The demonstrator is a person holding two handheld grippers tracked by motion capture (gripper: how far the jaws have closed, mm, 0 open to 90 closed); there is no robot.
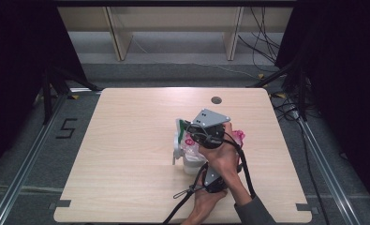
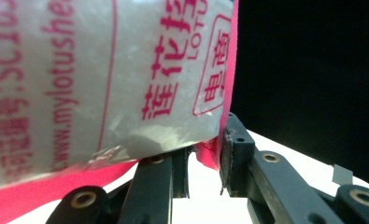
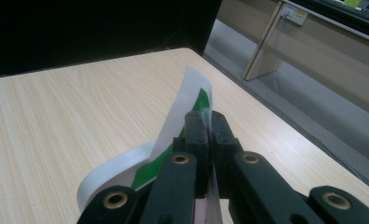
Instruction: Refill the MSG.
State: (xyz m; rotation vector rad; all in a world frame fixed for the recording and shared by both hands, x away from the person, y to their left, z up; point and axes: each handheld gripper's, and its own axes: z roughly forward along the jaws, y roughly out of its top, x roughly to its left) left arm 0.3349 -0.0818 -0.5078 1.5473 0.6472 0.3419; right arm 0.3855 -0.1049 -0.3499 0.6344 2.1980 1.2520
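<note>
Near the middle of the wooden table [image 1: 126, 140], a little toward its right edge and closer to the person's edge than the far one, a clear plastic bag [image 1: 192, 147] with pink printing and a pink border is being handled with both tools. In the high view the right gripper [image 1: 210, 127], with its grey three-cornered plate on top, sits over the bag, the right hand [image 1: 225, 157] behind it. The left gripper [image 1: 214, 180] lies lower down, nearer the person's edge, with the left hand [image 1: 206, 201] coming in from the bottom and a black cable trailing toward that edge.

Up close, the left gripper [image 2: 204, 161] has its jaws drawn narrow on the pink edge of the bag [image 2: 102, 84], which hangs just above them, covered in red lettering. The right gripper [image 3: 206, 128] has its jaws pressed together on a thin white flap with green print [image 3: 191, 93], which stands upright from between the pads and curls away to the left over the table [image 3: 56, 121].
</note>
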